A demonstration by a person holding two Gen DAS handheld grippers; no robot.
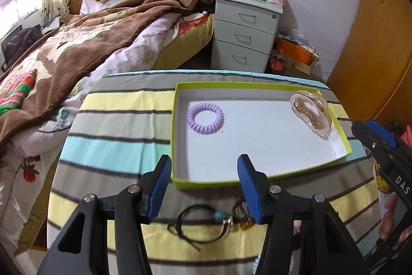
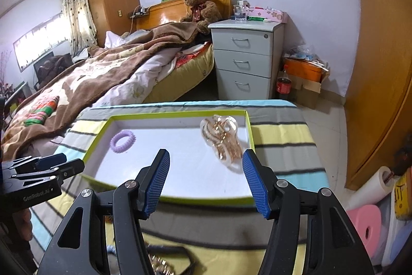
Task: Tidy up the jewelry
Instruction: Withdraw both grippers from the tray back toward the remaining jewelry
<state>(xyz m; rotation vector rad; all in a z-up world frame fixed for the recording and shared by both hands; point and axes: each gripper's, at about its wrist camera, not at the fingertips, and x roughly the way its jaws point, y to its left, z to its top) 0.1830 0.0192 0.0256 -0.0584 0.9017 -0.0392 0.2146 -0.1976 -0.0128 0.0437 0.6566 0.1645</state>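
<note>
Jewelry: purple coil tie [image 1: 205, 118], gold clear claw clip [image 1: 310, 113] in tray [image 1: 177, 135]; both tongs [image 1: 204, 187] [image 2: 206, 179] agape, empty.

Matt white-floored, lime-rimmed cardboard tray [image 1: 260, 88] on striped woven cloth [image 1: 116, 120]; inside it, a glossy lilac plastic coil hair tie [image 1: 205, 117] and a translucent, glossy plastic claw clip [image 1: 311, 114].

bright daylight from window [image 2: 43, 43] at left, fisheye-bent edges w/ dark corners
</note>
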